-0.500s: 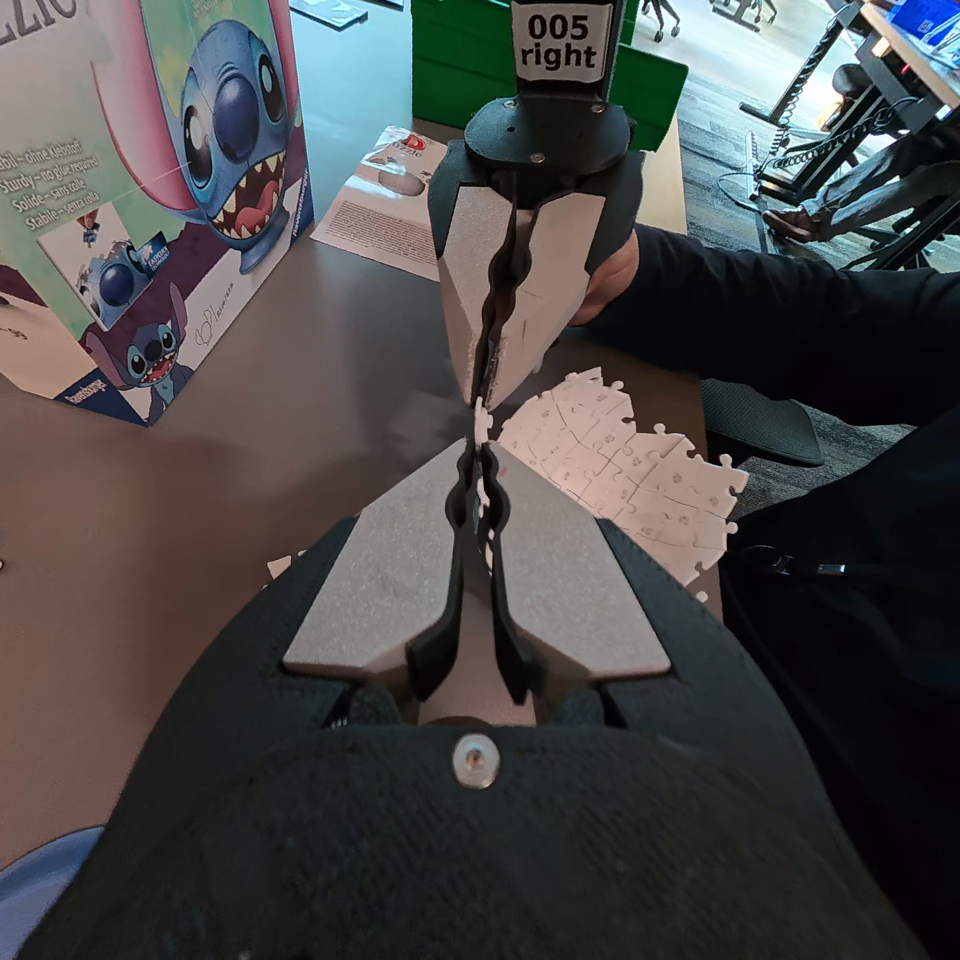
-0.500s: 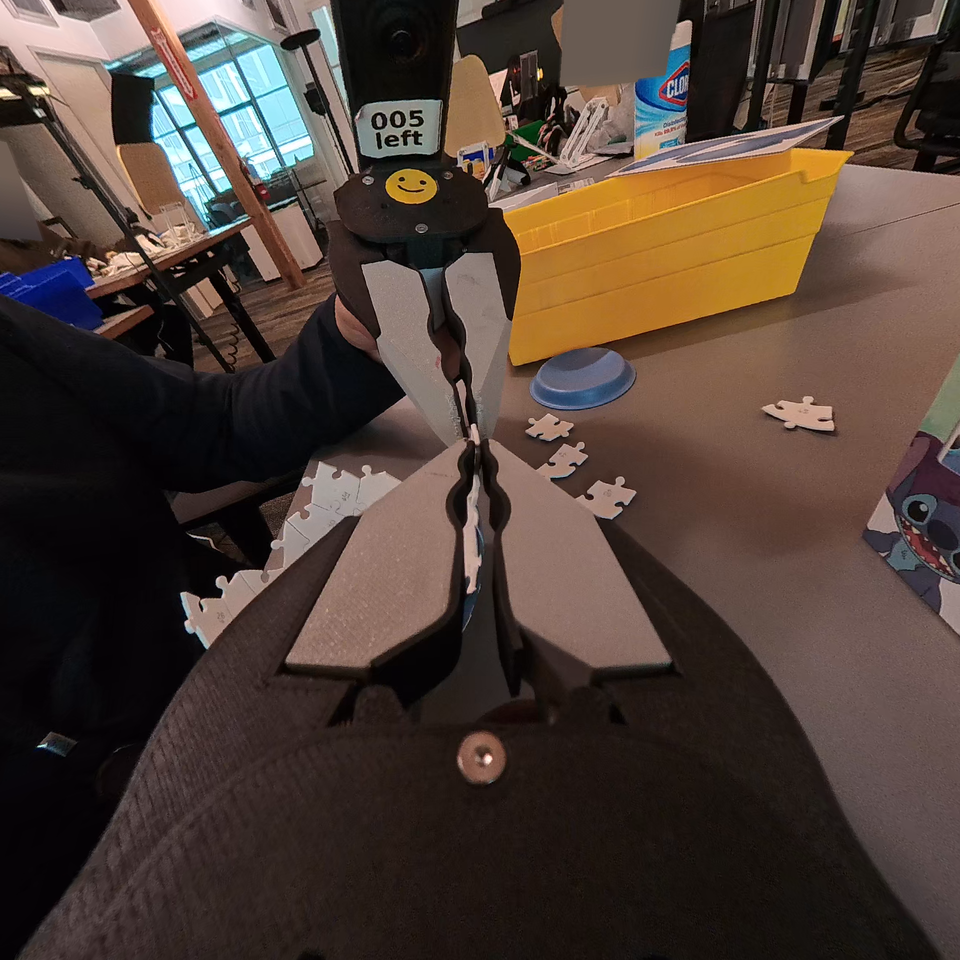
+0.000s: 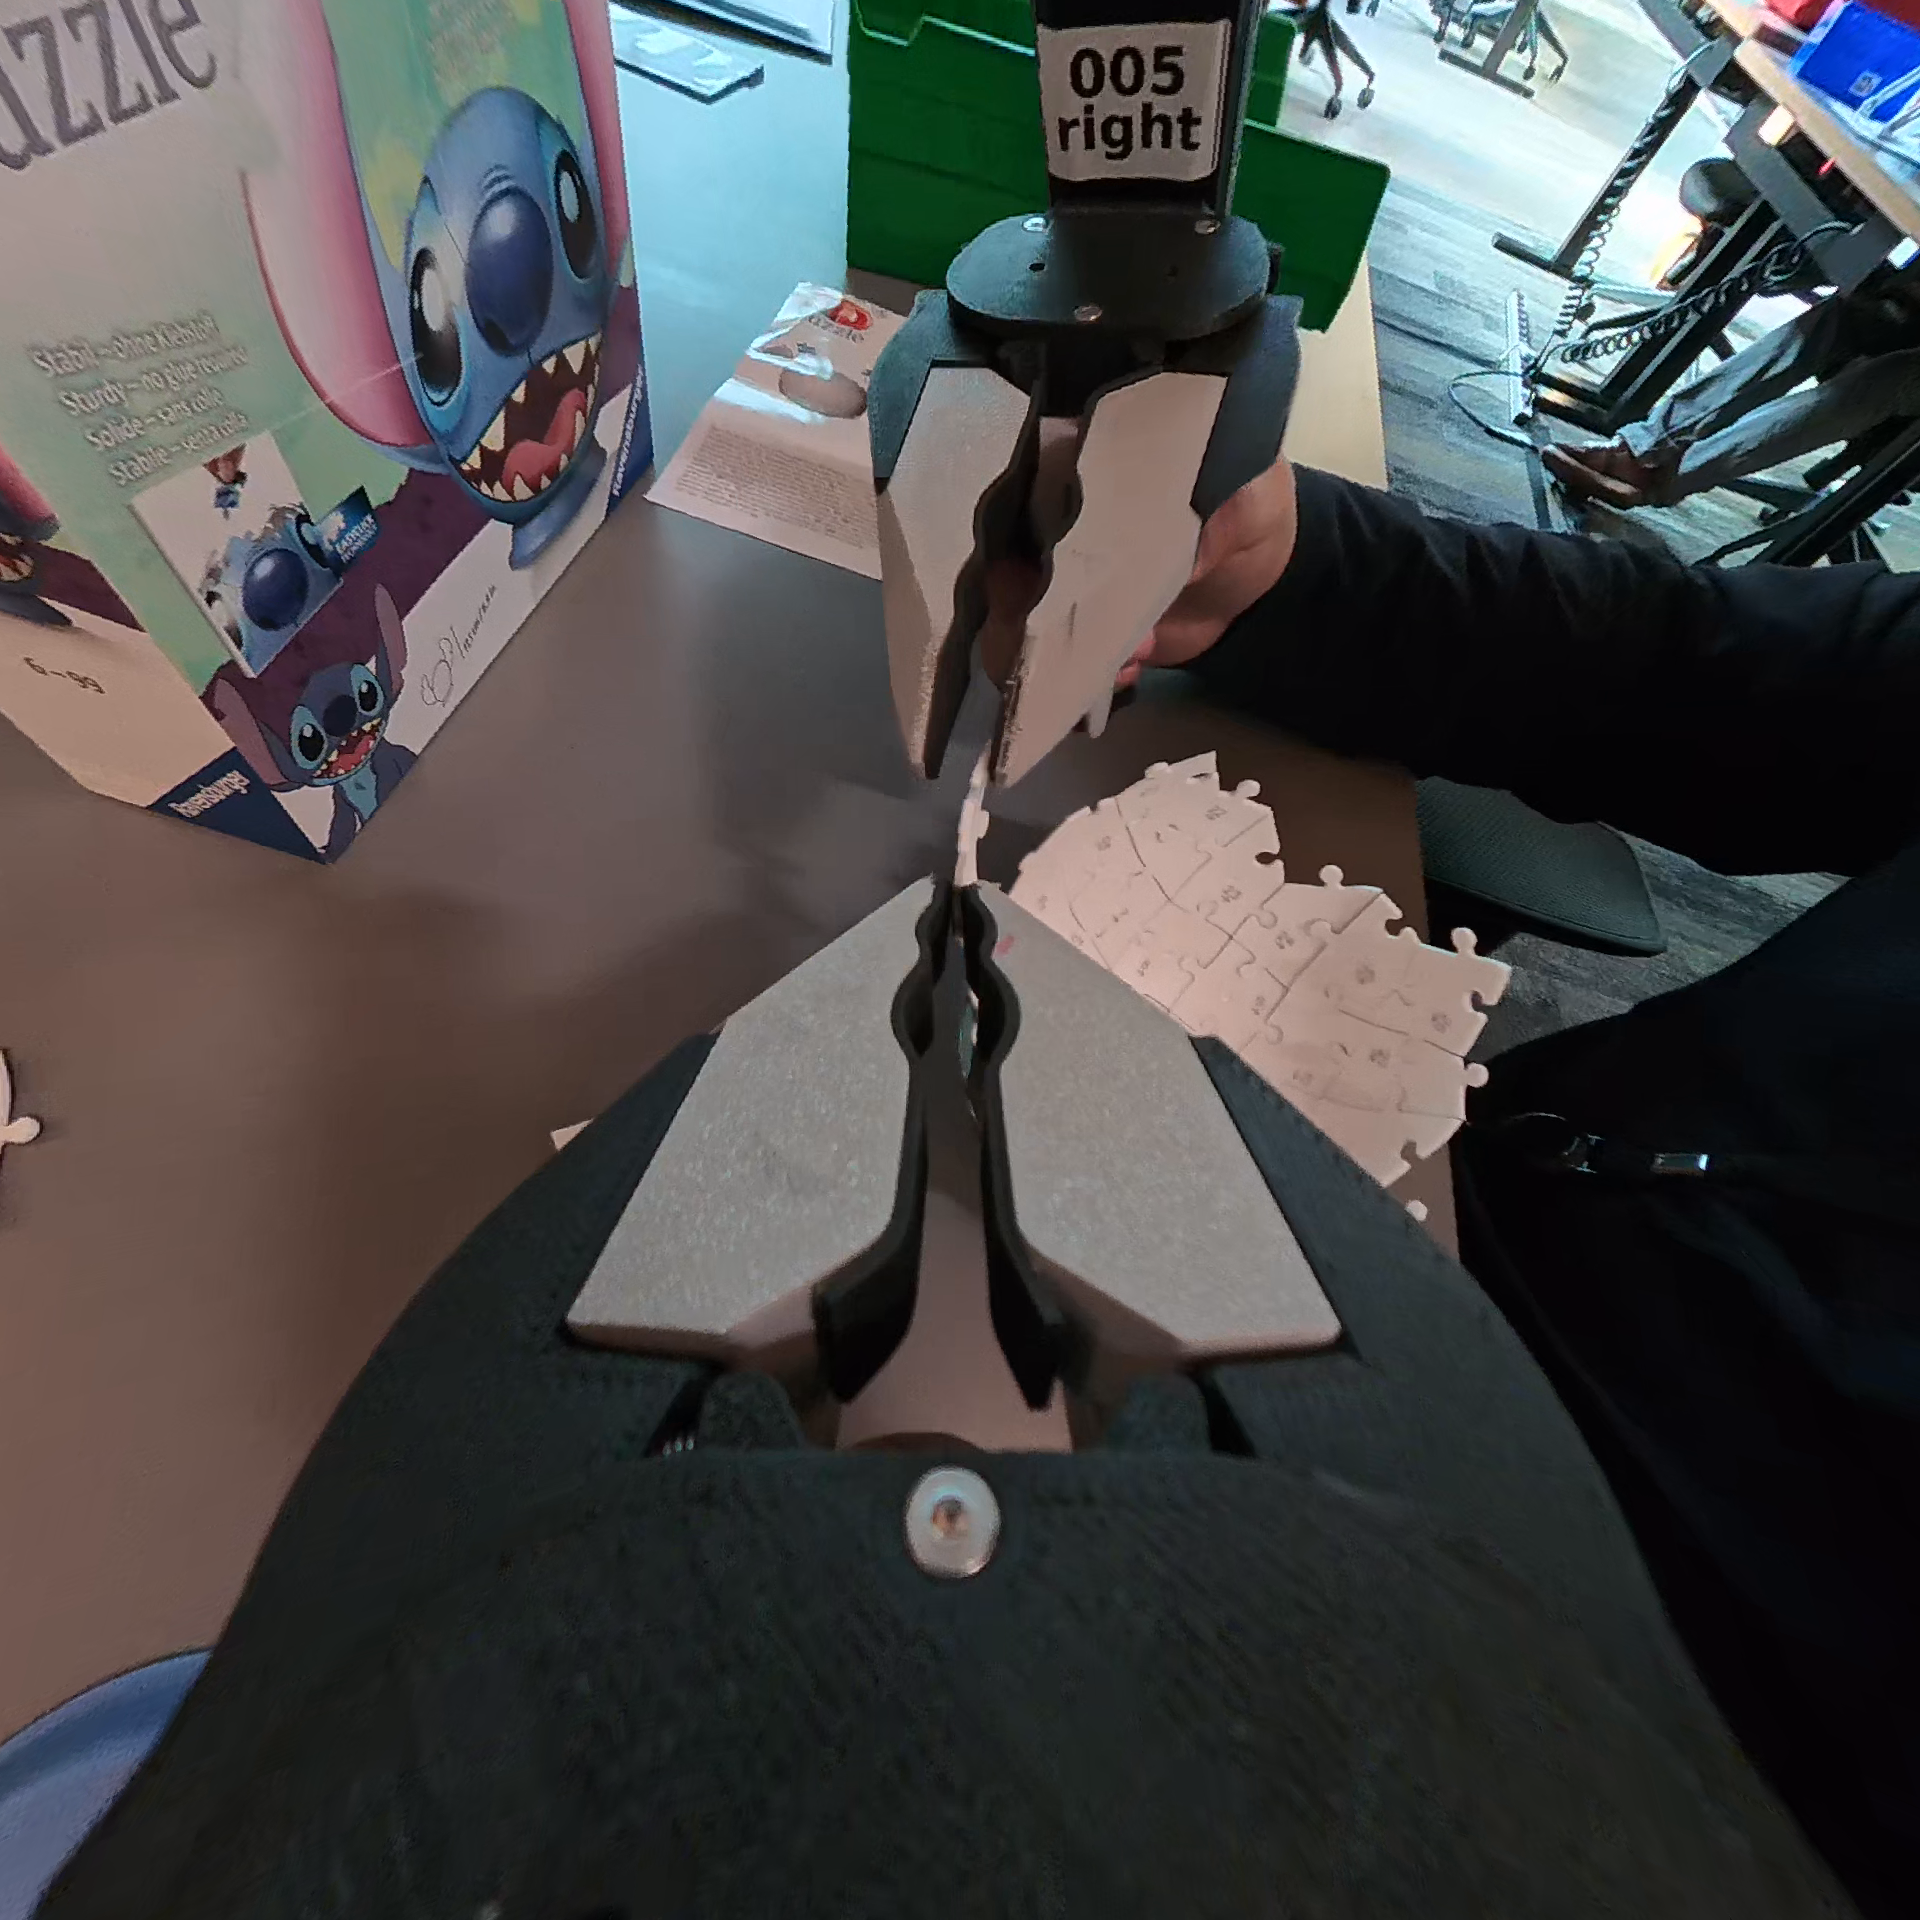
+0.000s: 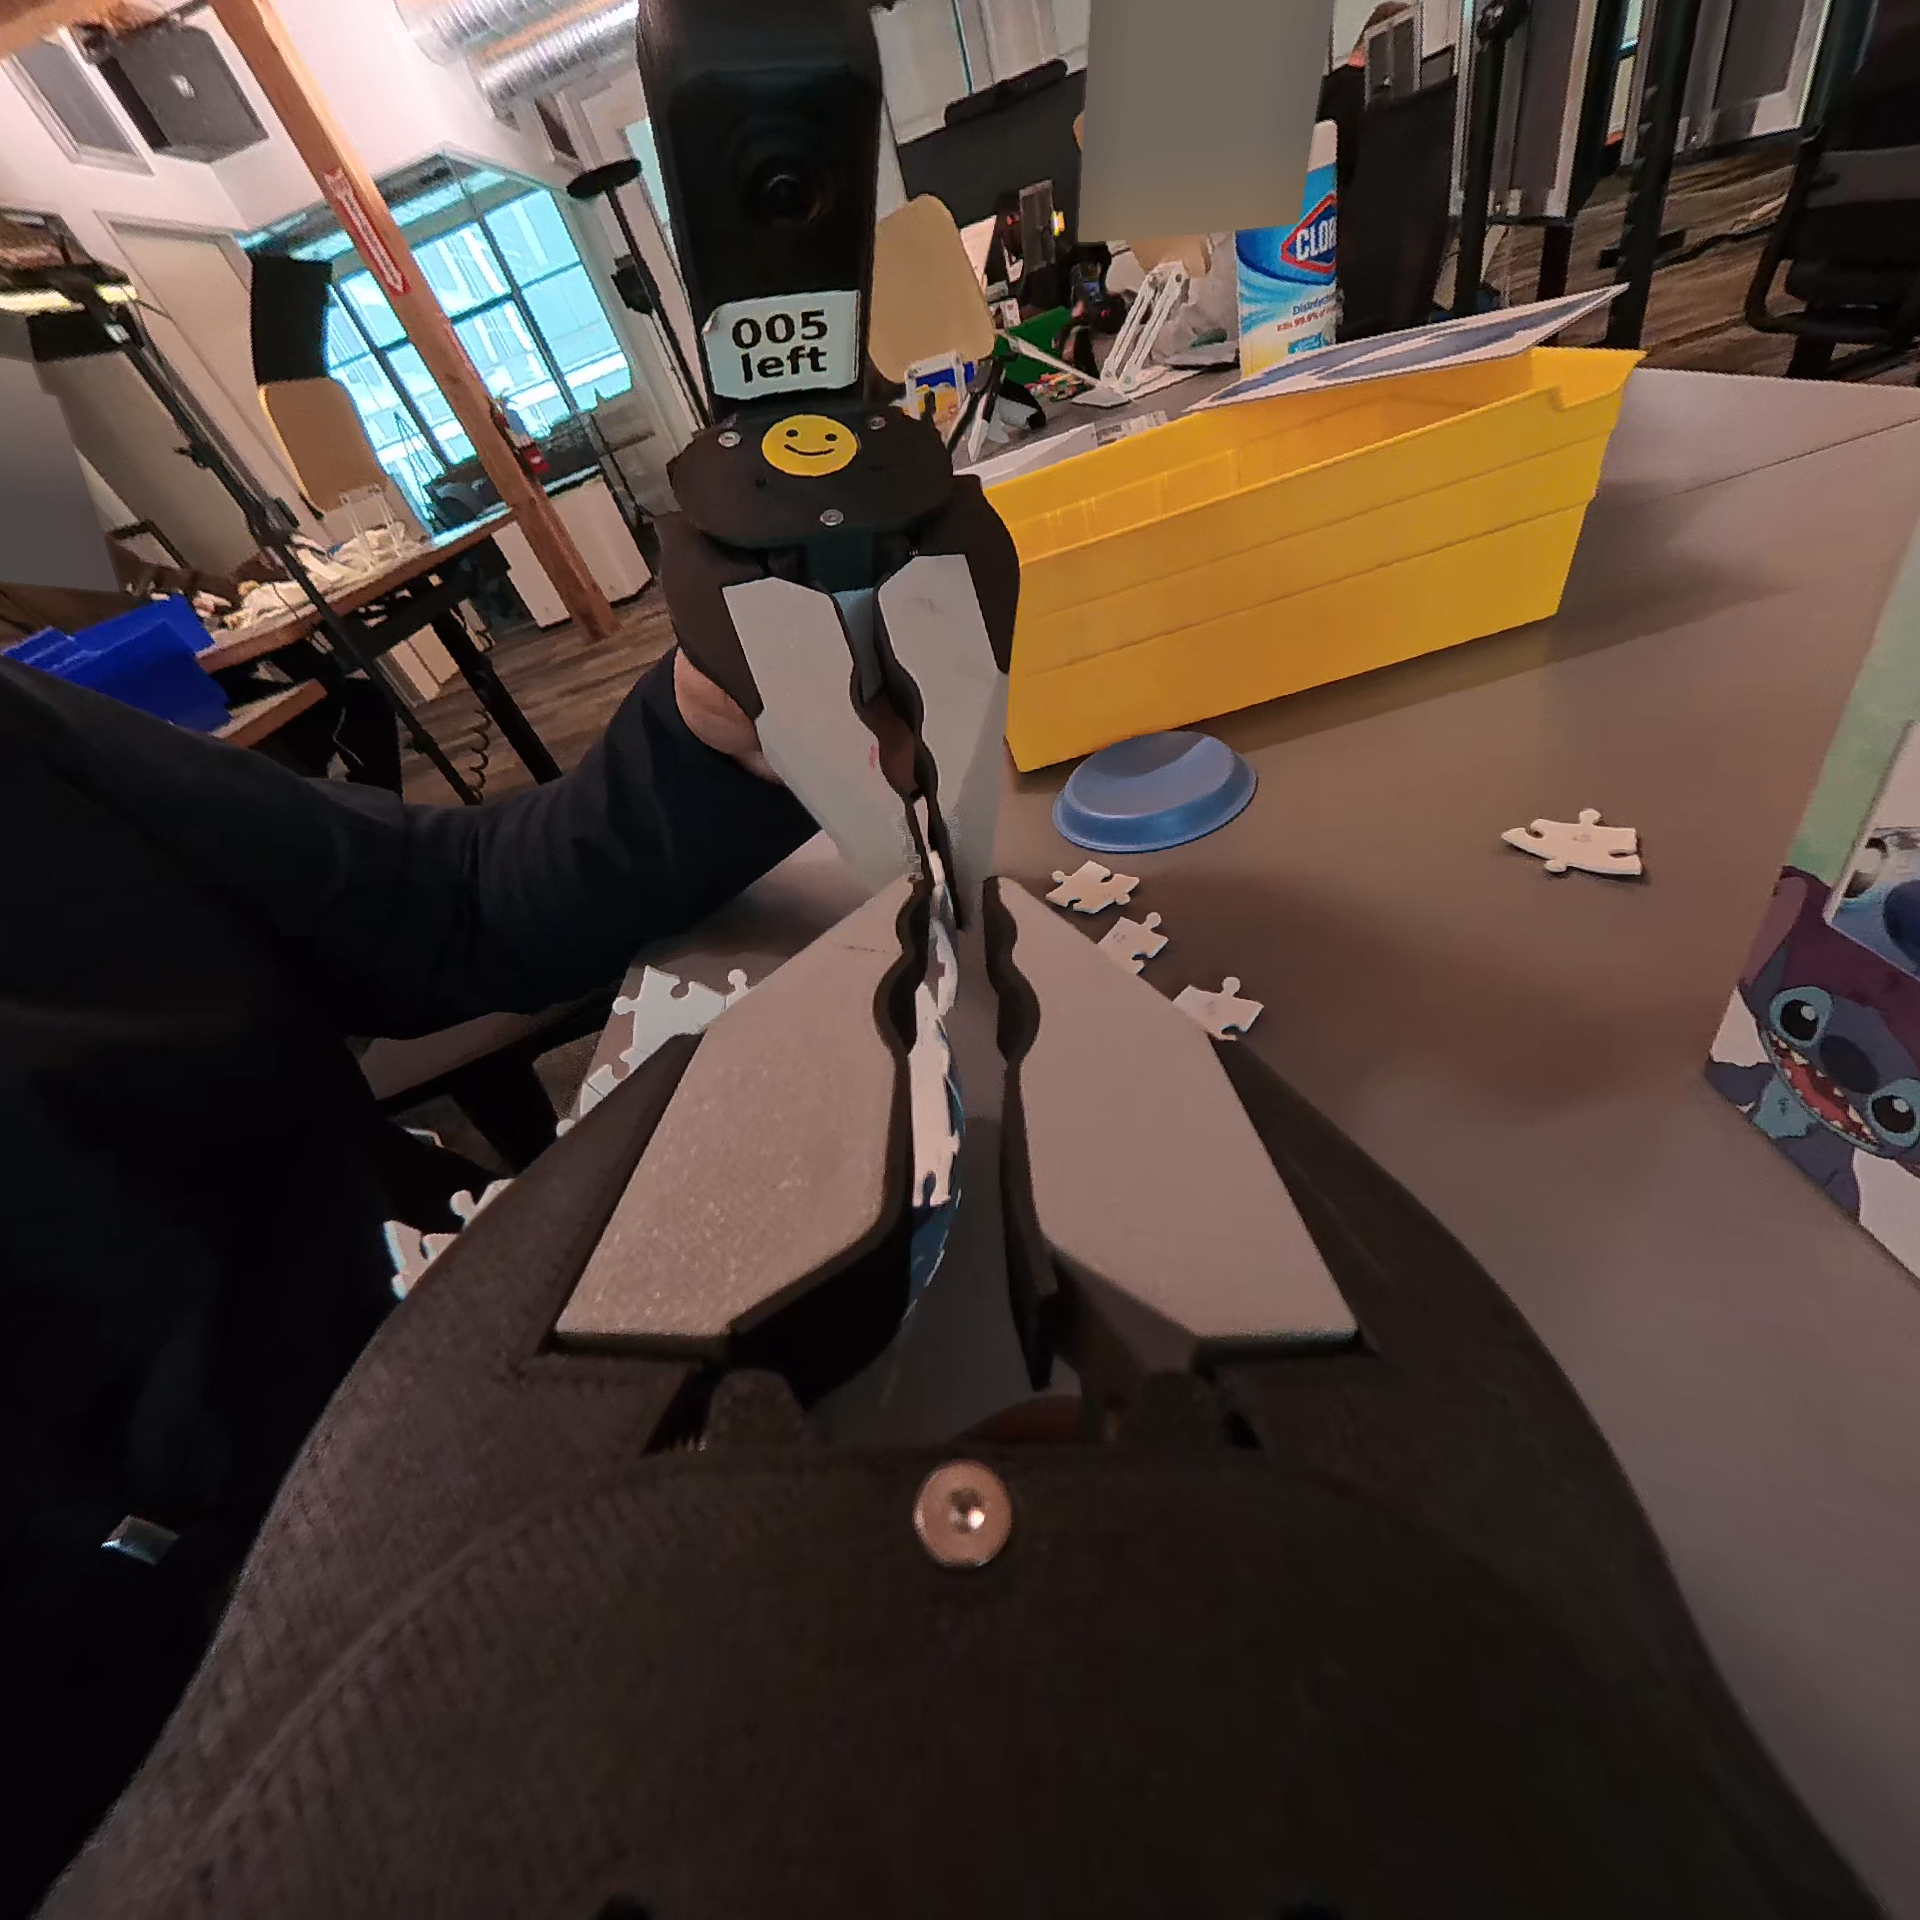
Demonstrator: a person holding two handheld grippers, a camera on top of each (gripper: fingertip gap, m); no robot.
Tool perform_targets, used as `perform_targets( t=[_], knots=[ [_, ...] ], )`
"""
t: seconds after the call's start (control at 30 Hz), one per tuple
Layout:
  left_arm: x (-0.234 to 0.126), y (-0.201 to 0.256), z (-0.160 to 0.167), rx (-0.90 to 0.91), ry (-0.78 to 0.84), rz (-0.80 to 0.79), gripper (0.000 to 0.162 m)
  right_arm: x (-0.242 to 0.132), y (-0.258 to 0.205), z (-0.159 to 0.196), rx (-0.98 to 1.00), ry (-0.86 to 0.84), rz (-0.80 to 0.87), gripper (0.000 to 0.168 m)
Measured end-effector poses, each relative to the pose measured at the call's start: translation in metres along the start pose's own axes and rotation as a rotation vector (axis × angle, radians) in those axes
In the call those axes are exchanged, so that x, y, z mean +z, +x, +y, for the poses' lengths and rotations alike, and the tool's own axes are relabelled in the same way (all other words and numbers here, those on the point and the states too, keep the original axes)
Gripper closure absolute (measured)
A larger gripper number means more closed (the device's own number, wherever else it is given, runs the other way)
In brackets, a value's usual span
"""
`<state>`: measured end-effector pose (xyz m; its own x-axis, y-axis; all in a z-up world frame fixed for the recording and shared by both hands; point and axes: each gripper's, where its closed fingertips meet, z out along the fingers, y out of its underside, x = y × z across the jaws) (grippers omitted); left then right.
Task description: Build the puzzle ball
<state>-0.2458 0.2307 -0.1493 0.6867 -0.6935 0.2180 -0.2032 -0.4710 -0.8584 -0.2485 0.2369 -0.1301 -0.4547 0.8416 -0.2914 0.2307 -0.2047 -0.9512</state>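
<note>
Landmark: the assembled section (image 3: 1247, 956), a white curved sheet of joined pieces lying back-up at the table's near edge.
Held pieces (image 3: 975, 821): edge-on in the air just above and left of that section, bridging the two sets of tips; whether it is one piece or two I cannot tell.
Left gripper (image 3: 951, 909): pinched tight on the lower end of the held pieces, as it was half a second ago.
Right gripper (image 4: 956, 894): a moment ago clamped, now parted a little; the white-and-blue piece leans on one finger with a clear gap on the other side.
Meaning: probably the two tabs have been pressed together and the right side is letting go; the join now hangs from the left grip alone.
Loose pieces (image 4: 1091, 888): beyond the section, towards the blue stand (image 4: 1153, 790), not yet fitted.
Progress: early, judging by one flat section and scattered pieces.
</note>
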Motion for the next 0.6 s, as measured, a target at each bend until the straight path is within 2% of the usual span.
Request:
perform_targets(
  t=[0.23,0.3,0.43,0.5,0.6],
  knots=[
    [-0.004,-0.003,-0.004,-0.016,0.033,-0.01,0.162,0.003,0.0,0.007,0.009,-0.031,-0.013,0.161],
    [-0.004,-0.001,-0.005,-0.019,0.035,0.003,0.162,0.004,-0.001,0.009,-0.007,-0.045,-0.009,0.168],
    [-0.004,-0.001,0.003,-0.03,-0.009,0.018,0.16,0.005,0.001,0.014,-0.041,-0.09,0.02,0.168],
    [-0.012,-0.007,-0.004,-0.042,0.037,-0.004,0.152,0.004,0.002,0.015,-0.037,-0.101,0.025,0.168],
    [-0.025,-0.005,-0.015,-0.099,0.121,0.059,0.152,0.002,0.0,0.013,-0.041,-0.1,0.022,0.168]
  ],
)
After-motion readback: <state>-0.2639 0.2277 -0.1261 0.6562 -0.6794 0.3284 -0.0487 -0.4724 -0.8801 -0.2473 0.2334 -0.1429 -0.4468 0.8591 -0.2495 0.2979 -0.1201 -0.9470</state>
